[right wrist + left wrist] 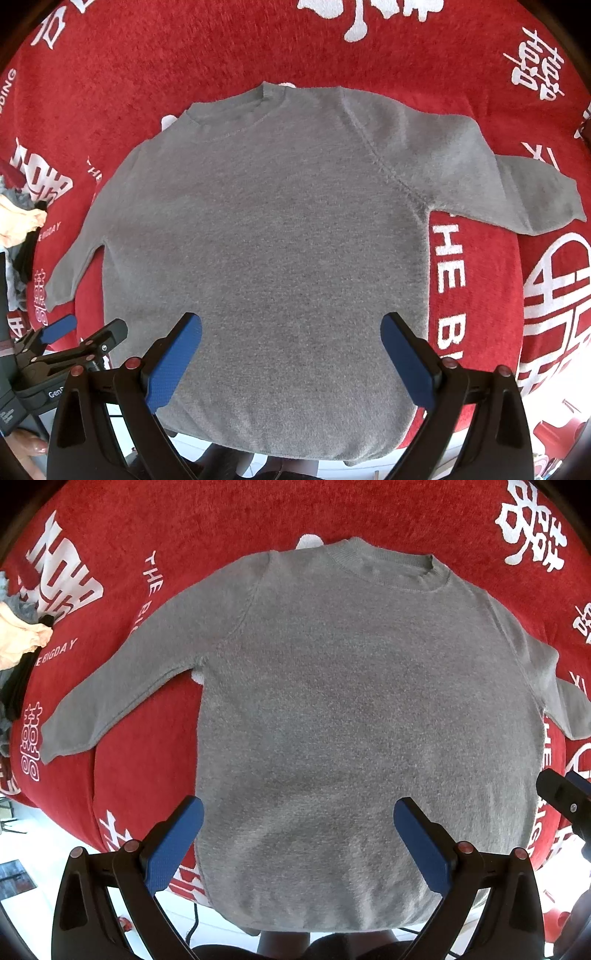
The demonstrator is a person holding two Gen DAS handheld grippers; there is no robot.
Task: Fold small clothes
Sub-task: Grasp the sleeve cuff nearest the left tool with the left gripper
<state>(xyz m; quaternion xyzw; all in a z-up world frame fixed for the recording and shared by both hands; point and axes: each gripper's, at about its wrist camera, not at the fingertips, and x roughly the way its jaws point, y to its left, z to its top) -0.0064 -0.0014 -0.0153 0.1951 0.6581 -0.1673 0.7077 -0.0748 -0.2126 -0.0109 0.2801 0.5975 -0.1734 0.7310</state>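
I read "THE BIGDAY" (55,651) in white on the red cloth (184,524) covering the counter, among large white Chinese characters (532,524). The grey sweater (351,701) lies flat on it, face up, sleeves spread, hem over the near edge. My left tool (299,812) and right tool (291,326) both gape wide above the hem, gripping nothing. A heap of clothes (18,635) sits far left.

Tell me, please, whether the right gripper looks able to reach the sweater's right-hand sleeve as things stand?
Probably yes. The right gripper is open and empty above the grey sweater, and the sleeve lies flat on the red cloth with nothing on it or in between.
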